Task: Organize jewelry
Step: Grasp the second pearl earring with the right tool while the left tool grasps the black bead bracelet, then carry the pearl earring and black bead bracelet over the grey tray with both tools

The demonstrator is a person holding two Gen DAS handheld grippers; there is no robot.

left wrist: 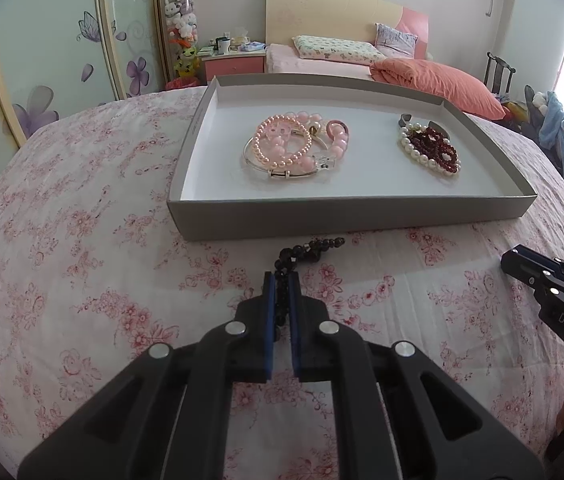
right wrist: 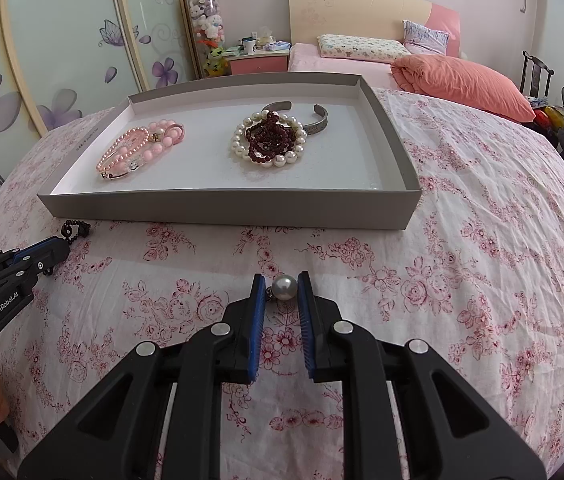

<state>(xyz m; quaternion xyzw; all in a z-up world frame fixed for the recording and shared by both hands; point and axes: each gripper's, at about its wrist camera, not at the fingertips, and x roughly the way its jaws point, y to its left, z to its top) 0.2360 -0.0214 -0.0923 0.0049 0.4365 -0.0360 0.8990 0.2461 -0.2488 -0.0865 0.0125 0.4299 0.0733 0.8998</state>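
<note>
Pinching black bead strand (left wrist: pixel 282 280) in left gripper (left wrist: pixel 281 286), lower centre of frame, just short of grey tray (left wrist: pixel 346 216). Right gripper (right wrist: pixel 281 294) parted around pearl earring (right wrist: pixel 284 293) (contact unclear). I lift strand clear of rim, lower gently, avoid tangling pink bracelets (left wrist: pixel 294 146).

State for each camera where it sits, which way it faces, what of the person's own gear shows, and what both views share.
Left wrist: rides the left gripper, facing the tray and far bed; its fingers pinch the black bead strand; right gripper shows at the right edge.
Right wrist: rides the right gripper, fingers flanking a pearl; left gripper and hand show lower left.
Shared: tray, pink bracelets, dark red beads.
</note>
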